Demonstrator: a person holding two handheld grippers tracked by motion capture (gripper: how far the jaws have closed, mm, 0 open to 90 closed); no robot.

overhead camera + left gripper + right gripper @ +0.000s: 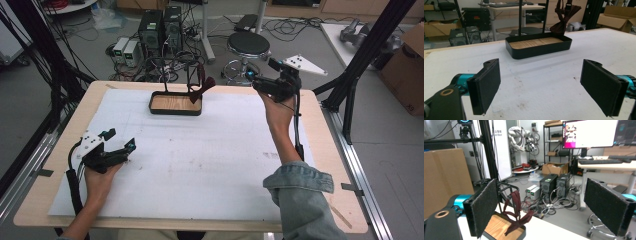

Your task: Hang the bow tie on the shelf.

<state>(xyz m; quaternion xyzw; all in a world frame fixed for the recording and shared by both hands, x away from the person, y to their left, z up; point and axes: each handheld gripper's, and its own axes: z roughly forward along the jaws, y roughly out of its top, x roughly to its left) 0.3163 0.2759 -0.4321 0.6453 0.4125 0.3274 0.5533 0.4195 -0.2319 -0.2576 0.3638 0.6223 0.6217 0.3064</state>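
Dark red cloth (202, 86) draped on rack (172, 65): soft, light, limp; best pinched at a hanging end. Right tool (259, 80) spread wide, empty; left tool (119, 141) likewise.

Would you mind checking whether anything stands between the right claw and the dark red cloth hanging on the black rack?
Nothing visible does. The right claw, jaws open and empty, is raised beside the table's far edge, and open air separates it from the dark red cloth draped on the black rack over the wood-bottomed tray.
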